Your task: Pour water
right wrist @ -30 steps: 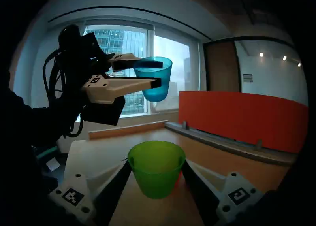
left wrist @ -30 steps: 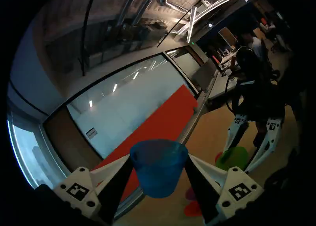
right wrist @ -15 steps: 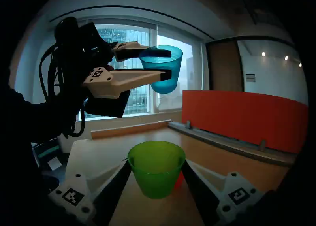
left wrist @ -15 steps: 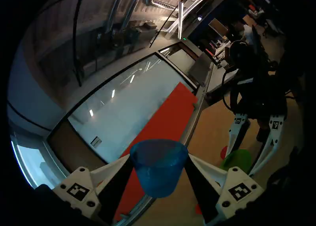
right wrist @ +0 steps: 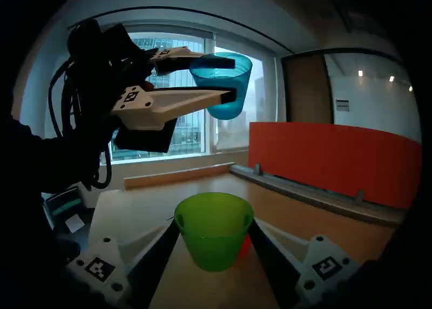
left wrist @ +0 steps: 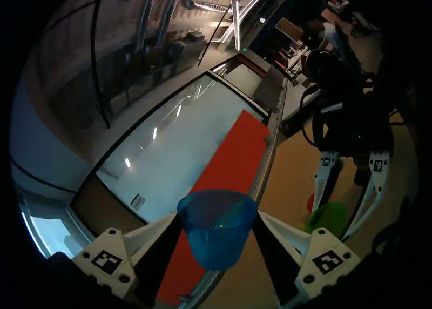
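Note:
My left gripper [left wrist: 216, 222] is shut on a translucent blue cup [left wrist: 217, 237], held high in the air. In the right gripper view that blue cup [right wrist: 222, 93] stays near upright between the left gripper's [right wrist: 229, 79] white fingers, above and behind the green cup. My right gripper [right wrist: 214, 225] is shut on a green cup [right wrist: 214, 244] just over the wooden table [right wrist: 135, 212]. The left gripper view shows the right gripper [left wrist: 351, 201] lower right, holding the green cup [left wrist: 328, 217]. Whether the blue cup holds water I cannot tell.
A small red object [right wrist: 245, 248] lies on the table behind the green cup. A red partition [right wrist: 335, 158] runs along the table's far side. Large windows [right wrist: 178, 131] stand behind. A person's dark sleeve [right wrist: 48, 163] and cables hold the left gripper.
The left gripper has lifted the blue cup higher and slightly toward the right gripper's camera. The right gripper and green cup have stayed in place.

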Available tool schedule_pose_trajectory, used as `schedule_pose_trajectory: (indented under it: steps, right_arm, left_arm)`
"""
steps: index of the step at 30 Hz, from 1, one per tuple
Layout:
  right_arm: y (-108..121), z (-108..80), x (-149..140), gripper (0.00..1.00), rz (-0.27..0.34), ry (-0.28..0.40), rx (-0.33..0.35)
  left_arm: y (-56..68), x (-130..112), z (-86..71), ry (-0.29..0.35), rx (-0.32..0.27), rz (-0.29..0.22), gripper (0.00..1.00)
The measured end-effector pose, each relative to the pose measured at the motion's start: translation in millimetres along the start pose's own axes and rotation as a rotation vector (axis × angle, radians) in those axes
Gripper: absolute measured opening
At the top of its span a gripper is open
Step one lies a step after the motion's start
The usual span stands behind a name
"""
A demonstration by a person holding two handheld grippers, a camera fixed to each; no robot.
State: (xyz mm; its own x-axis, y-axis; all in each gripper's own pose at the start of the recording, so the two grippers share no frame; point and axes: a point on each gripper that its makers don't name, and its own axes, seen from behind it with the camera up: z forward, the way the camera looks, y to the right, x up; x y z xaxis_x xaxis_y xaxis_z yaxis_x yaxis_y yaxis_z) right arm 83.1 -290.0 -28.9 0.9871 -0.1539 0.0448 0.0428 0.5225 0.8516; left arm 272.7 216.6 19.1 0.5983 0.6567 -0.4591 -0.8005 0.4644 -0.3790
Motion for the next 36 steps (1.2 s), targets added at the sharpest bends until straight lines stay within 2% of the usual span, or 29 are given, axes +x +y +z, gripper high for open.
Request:
schedule_pose_trajectory:
  steps: [15,36]
  right_arm:
    - [0.5,1.6,0.5,0.91,-0.006,0.000,-0.002]
    - [-0.8,2.3,3.4,0.90,-0.015,-0.002,0.000]
  left_arm:
    - [-2.8,6.6,-1.9,-0.008,0.001,0.082,0.86]
    - [-7.0,8.1,-2.3,-0.014,0.012,0.151,0.86]
